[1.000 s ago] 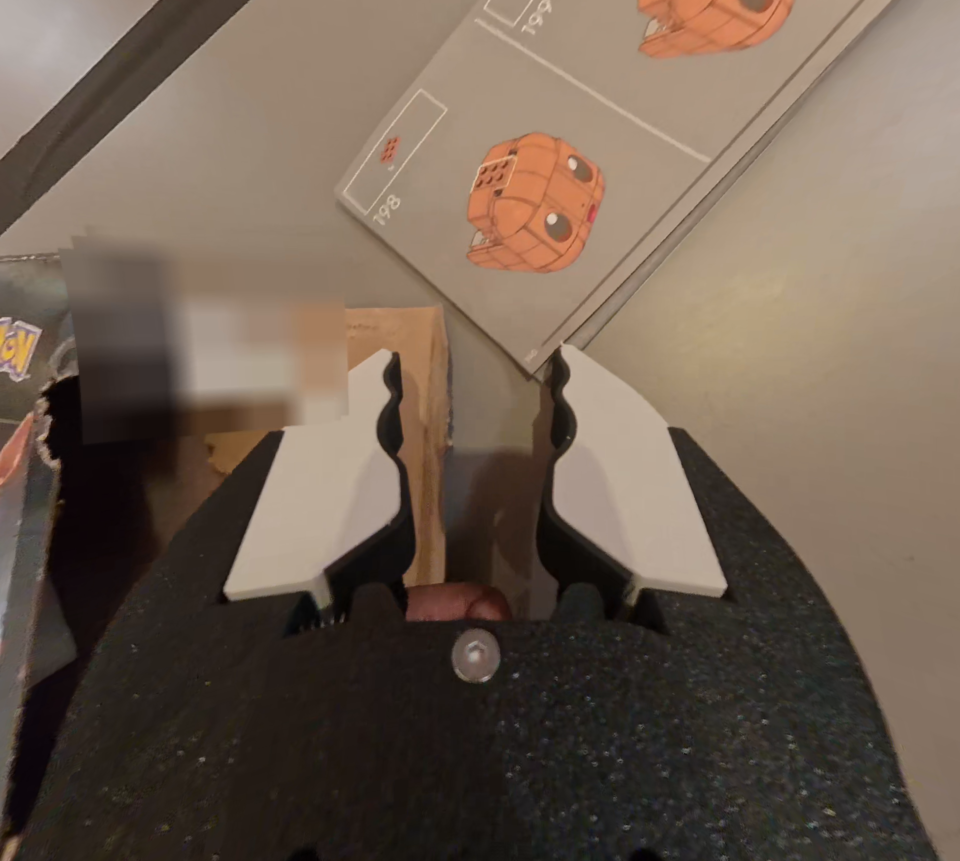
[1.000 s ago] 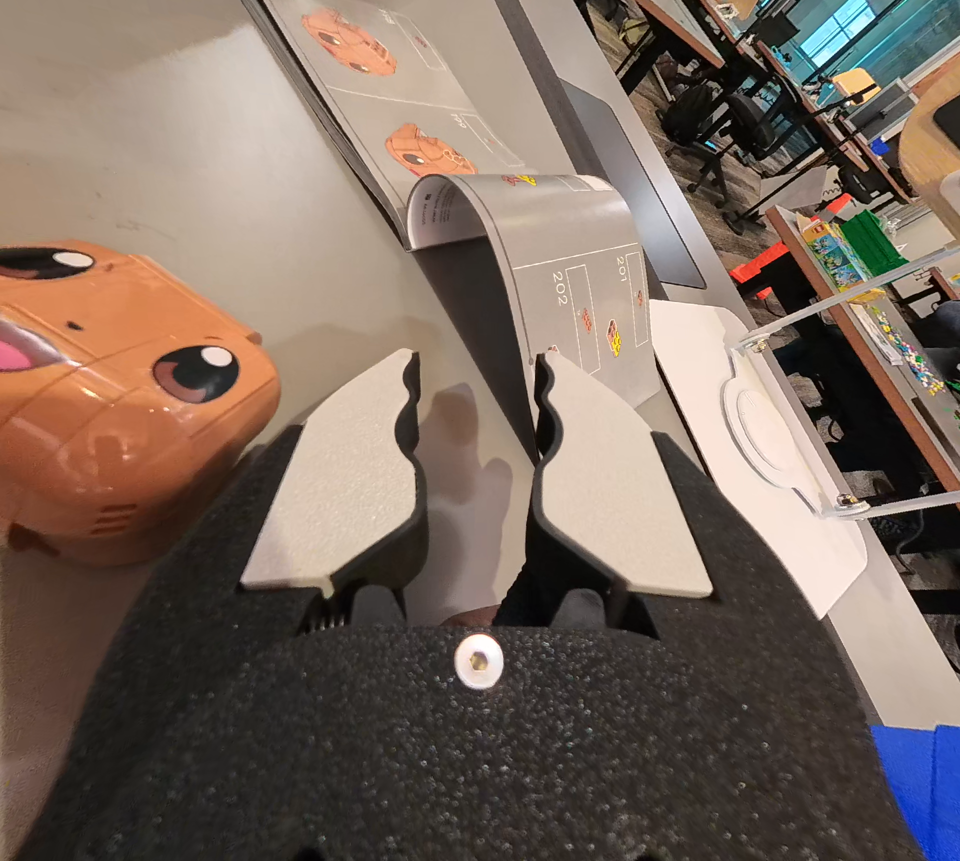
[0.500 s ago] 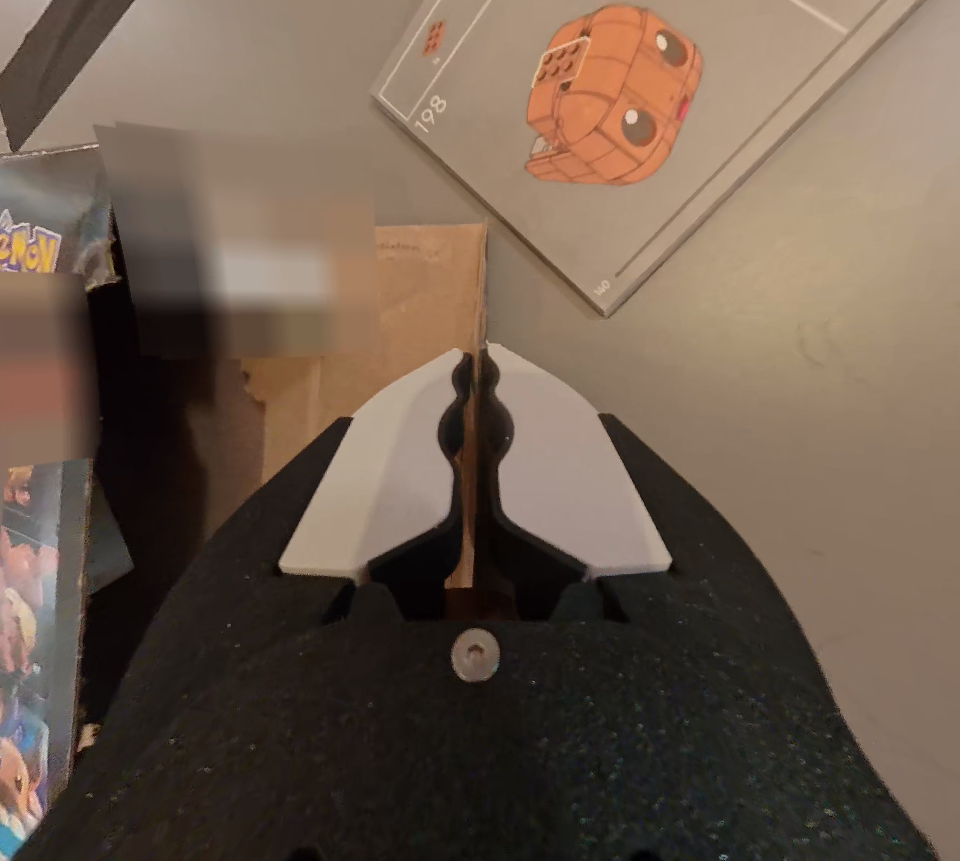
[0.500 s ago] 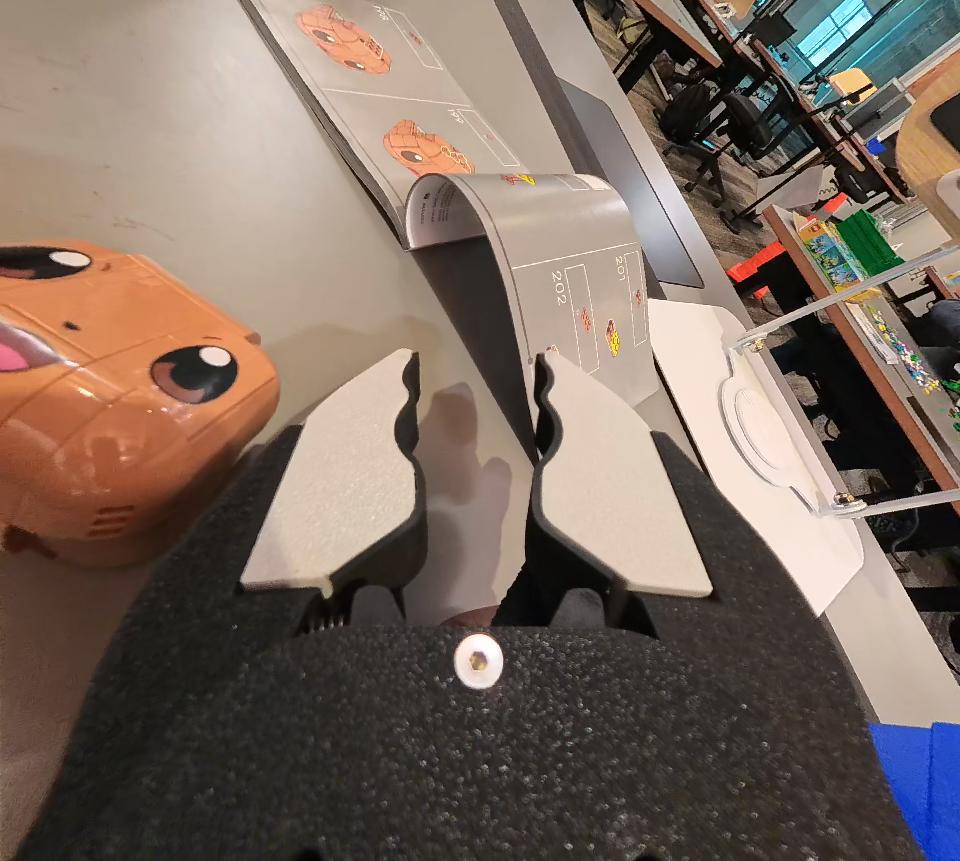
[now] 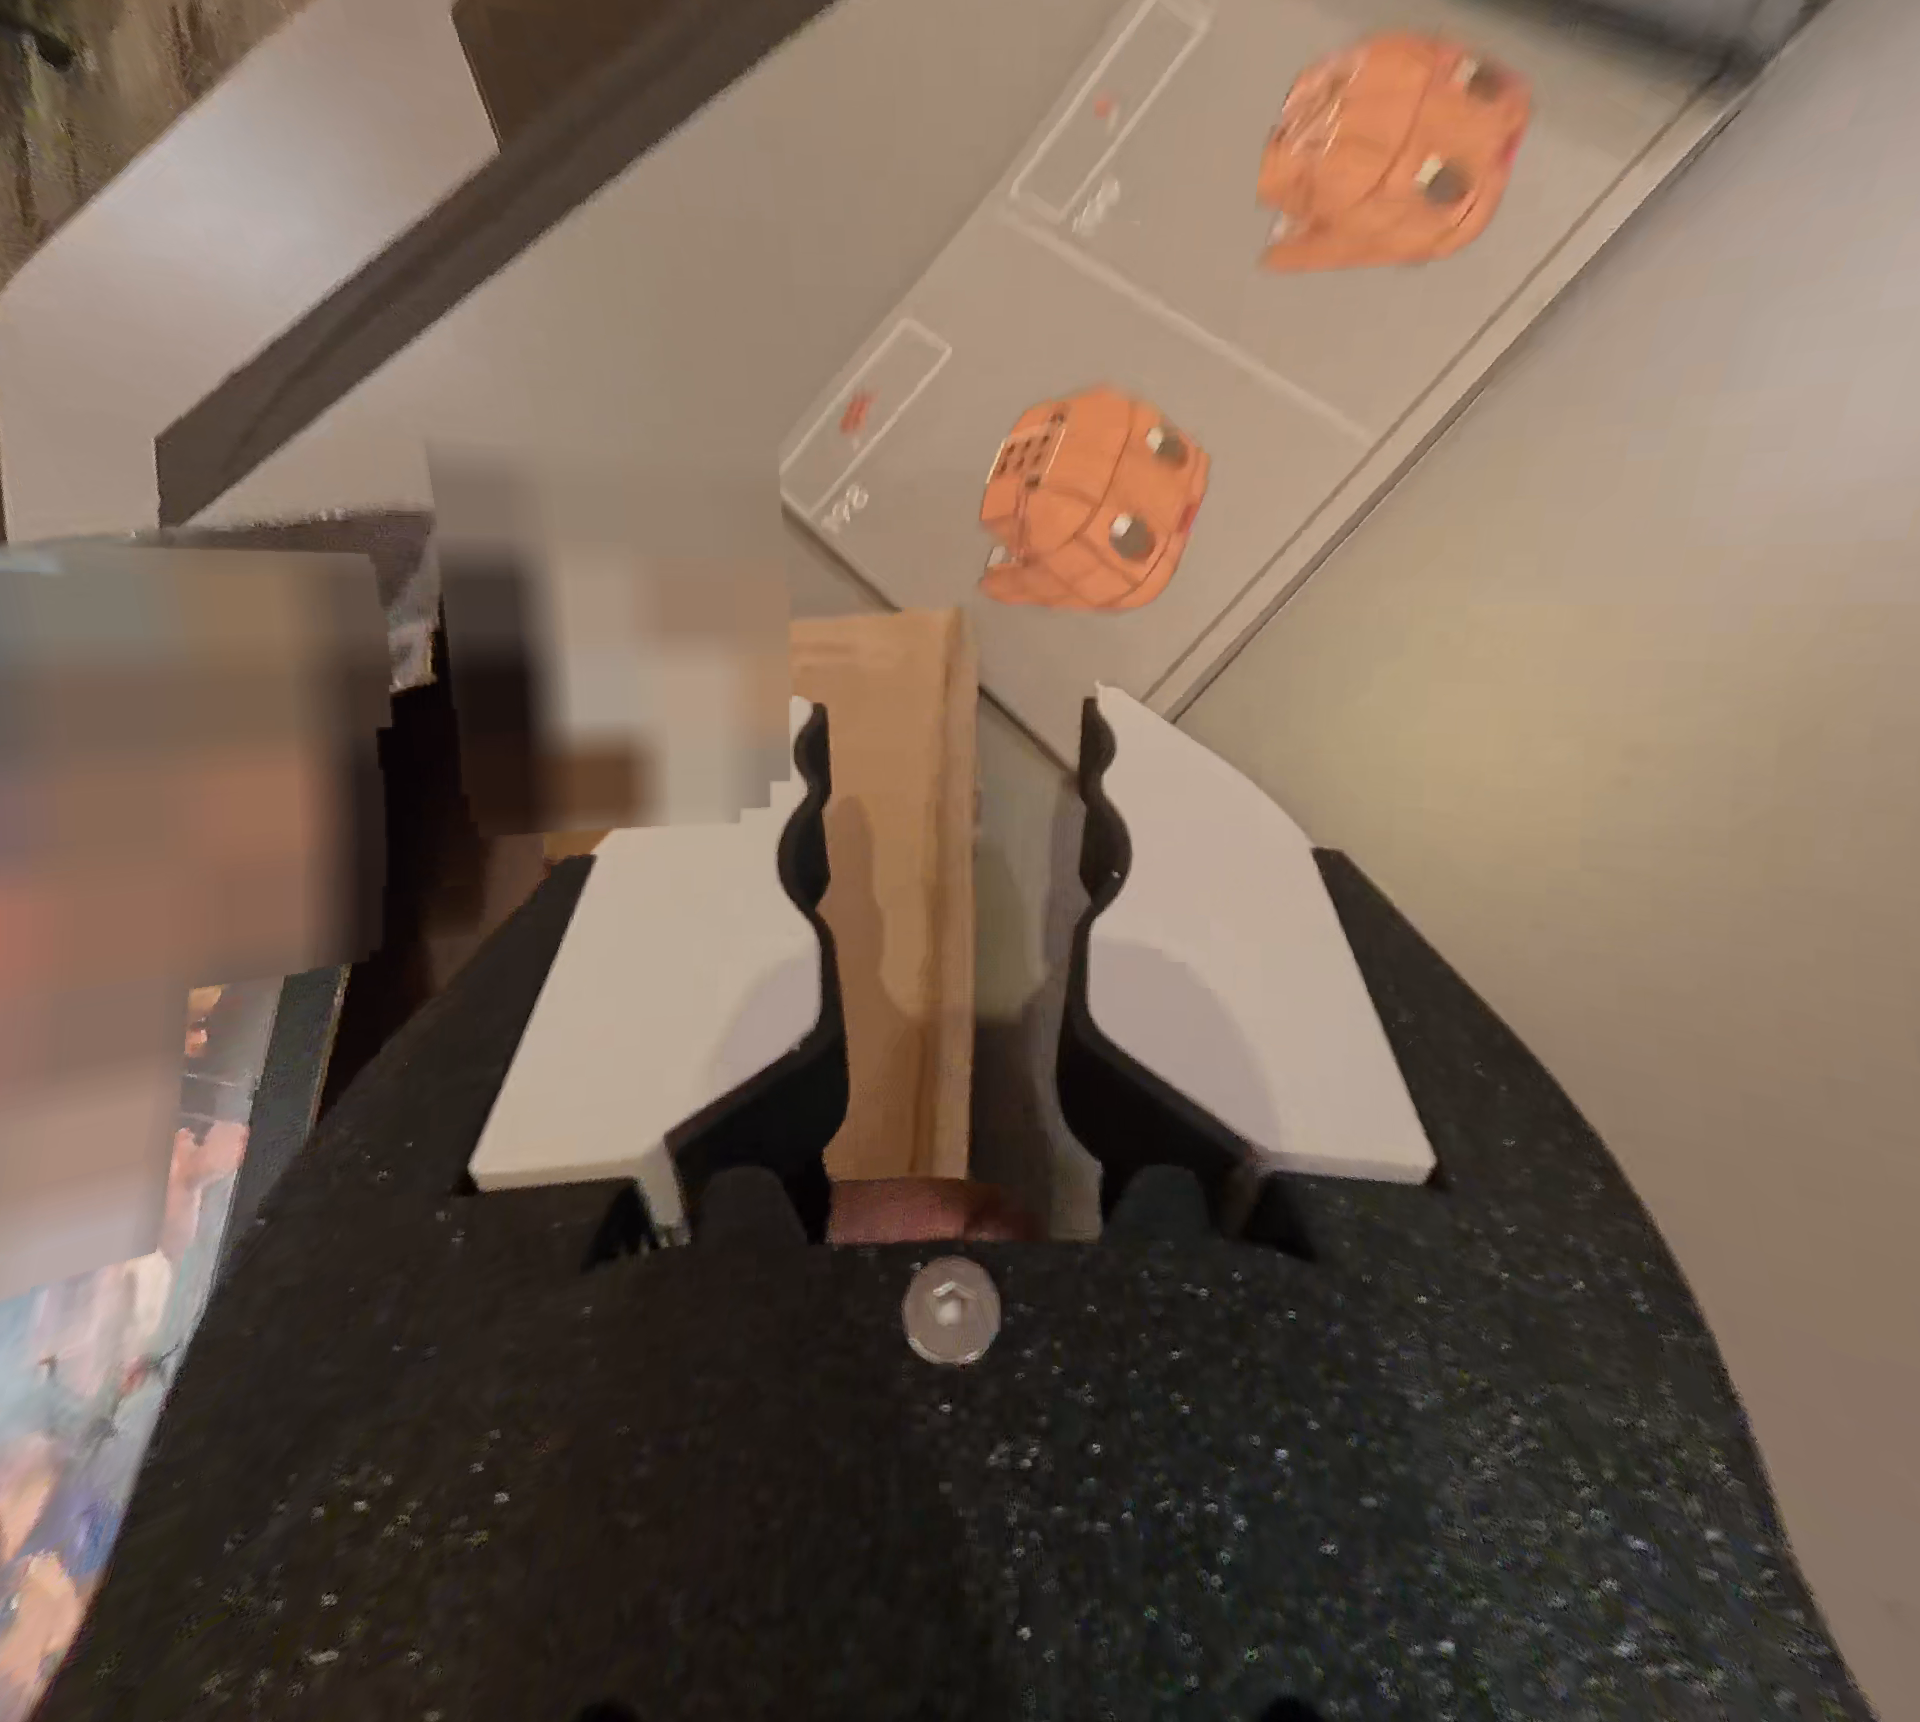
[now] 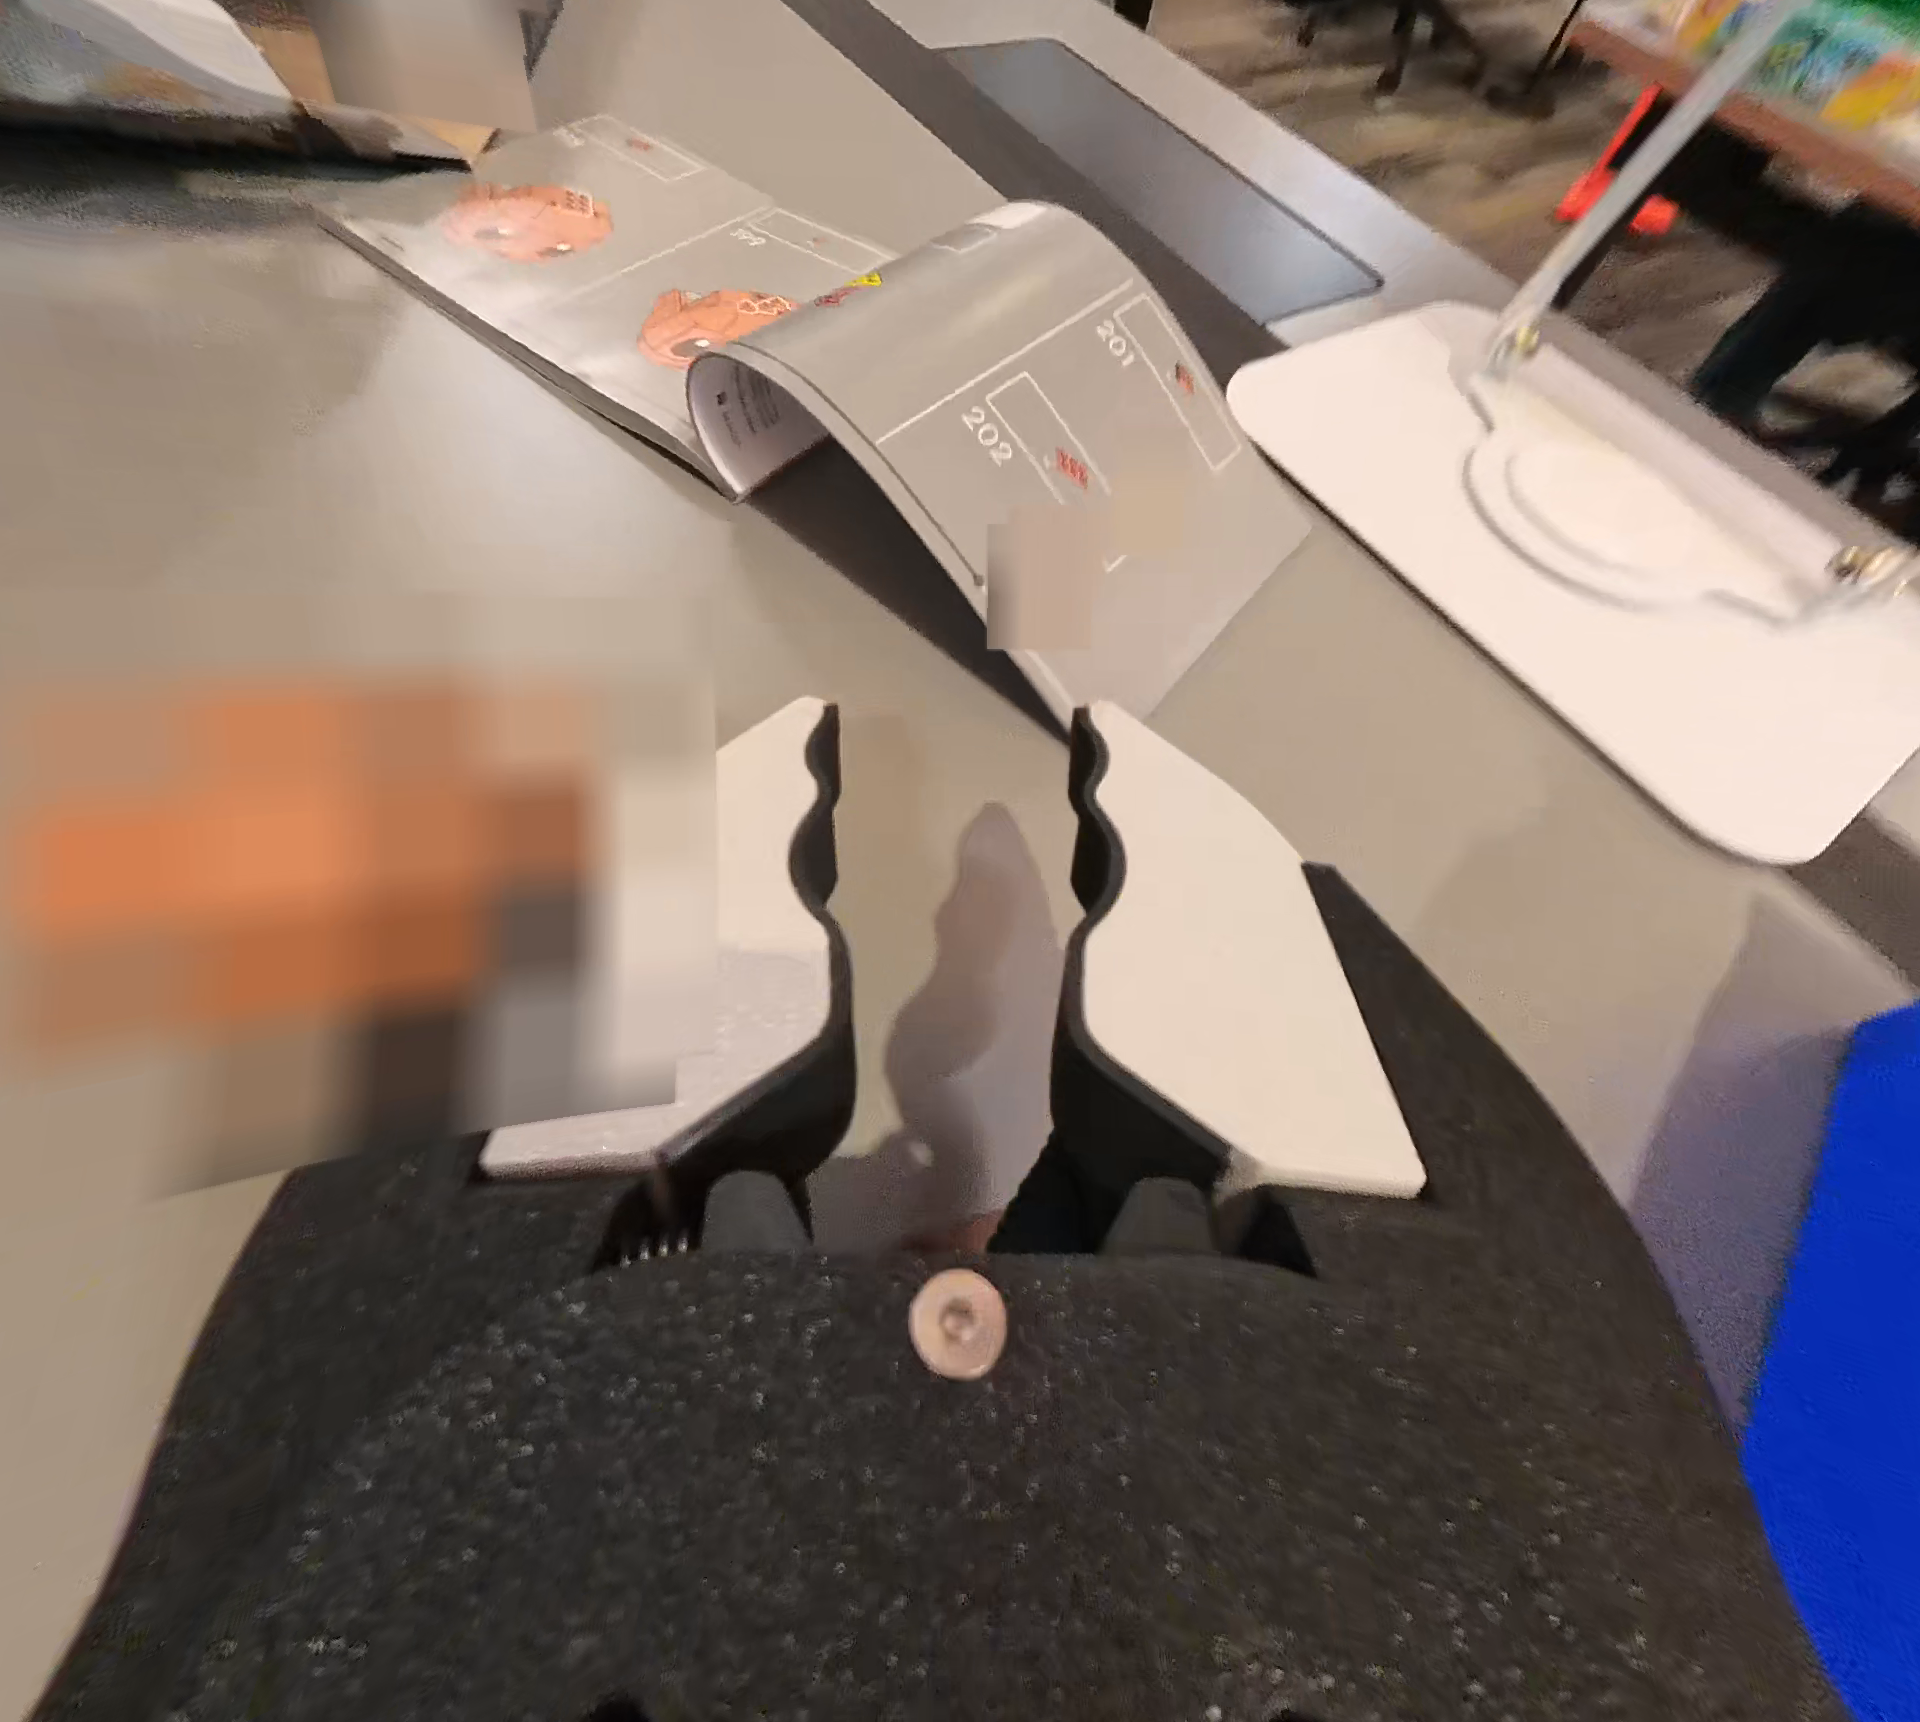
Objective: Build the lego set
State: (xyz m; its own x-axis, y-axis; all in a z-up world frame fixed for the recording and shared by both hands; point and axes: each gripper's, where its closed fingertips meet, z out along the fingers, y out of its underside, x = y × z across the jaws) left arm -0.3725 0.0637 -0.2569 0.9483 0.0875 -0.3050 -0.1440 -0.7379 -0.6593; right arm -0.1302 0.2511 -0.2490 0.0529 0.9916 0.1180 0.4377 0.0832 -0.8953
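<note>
Left wrist view: motion-blurred. Mosaic patches hide most of the left side; beside them only a strip of printed box [image 5: 62, 1340] shows, cut off by the frame edge. Left gripper [image 5: 951, 722] has its jaws spread wide, nothing between them. White flat finger plates, black wavy inner pads, speckled black foam body. A brown cardboard flap [image 5: 899, 841] stands edge-on in the gap, touching neither pad. Instruction booklet [image 5: 1195, 384] lies open and flat on the grey table [image 5: 1610, 841], matte grey pages with orange model-head drawings; its top right corner is smeared.

Right wrist view: right gripper [image 6: 951, 722] also spread wide and empty, hovering over bare tabletop. A big mosaic at left covers something orange; can't confirm it's the lego model. Only this view shows the booklet's curled-up page [image 6: 997, 363], partly patched, and a white plate [image 6: 1382, 467] with a clear plastic stand on it. Background desks are blurred. A blue patch at the right edge is cut off, unidentifiable.
</note>
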